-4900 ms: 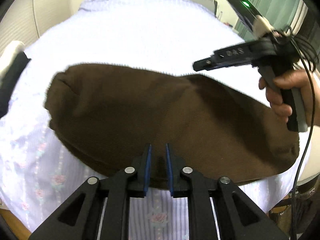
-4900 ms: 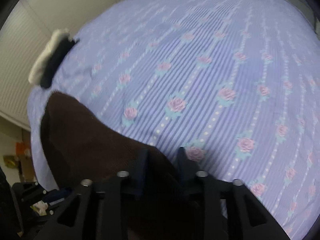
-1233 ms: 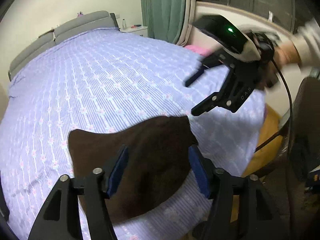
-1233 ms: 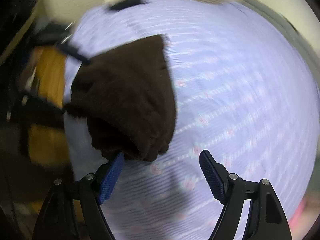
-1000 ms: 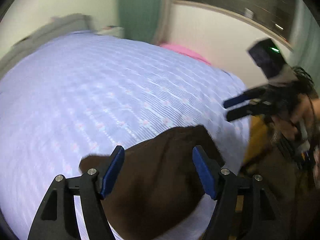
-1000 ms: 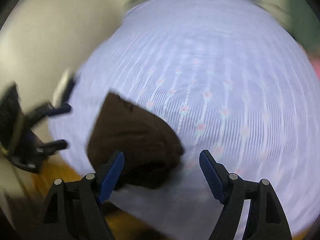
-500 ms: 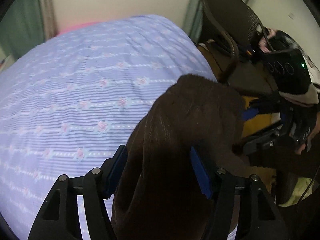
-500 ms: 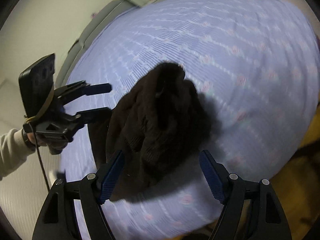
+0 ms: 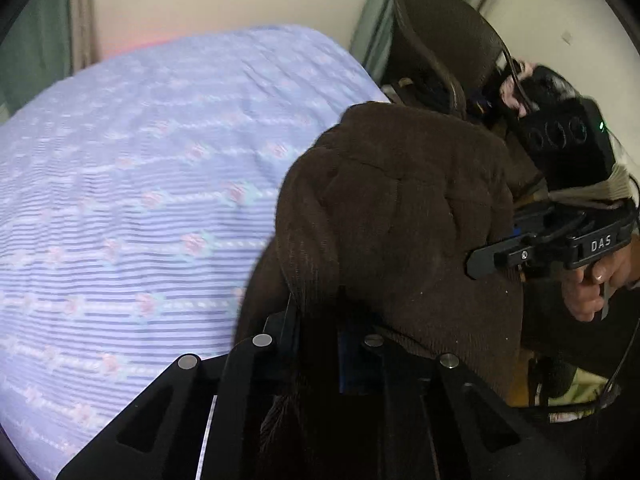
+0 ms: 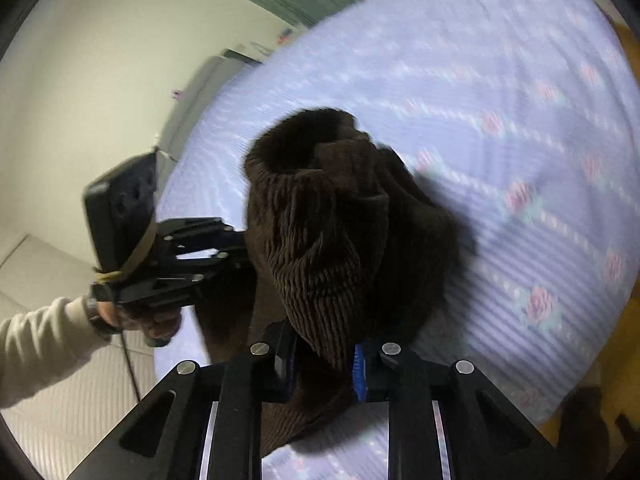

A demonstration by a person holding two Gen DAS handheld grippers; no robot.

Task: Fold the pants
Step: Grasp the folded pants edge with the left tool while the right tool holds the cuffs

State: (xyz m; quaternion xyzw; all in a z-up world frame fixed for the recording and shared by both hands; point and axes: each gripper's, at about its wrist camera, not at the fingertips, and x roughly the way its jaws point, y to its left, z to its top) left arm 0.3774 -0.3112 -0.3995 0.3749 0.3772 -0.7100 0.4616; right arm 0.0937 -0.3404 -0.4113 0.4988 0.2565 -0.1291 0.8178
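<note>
The dark brown corduroy pants (image 9: 396, 216) are folded into a thick bundle at the edge of the bed. My left gripper (image 9: 318, 344) is shut on one side of the bundle, its pads mostly hidden by cloth. My right gripper (image 10: 324, 356) is shut on the opposite side of the pants (image 10: 332, 240), which bulge up in front of it. In the left wrist view the right gripper (image 9: 508, 250) comes in from the right against the cloth. In the right wrist view the left gripper (image 10: 236, 250) meets the bundle from the left.
The bed has a lilac striped cover with pink roses (image 9: 132, 208). A dark chair (image 9: 440, 44) and green curtains (image 9: 374, 8) stand beyond the bed's edge. The grey headboard (image 10: 208, 80) is far off. Floor shows at the right (image 10: 624, 336).
Half a second ago both grippers were open around the folded bundle; now both have closed on it from opposite sides. The bundle looks larger and nearer in both views.
</note>
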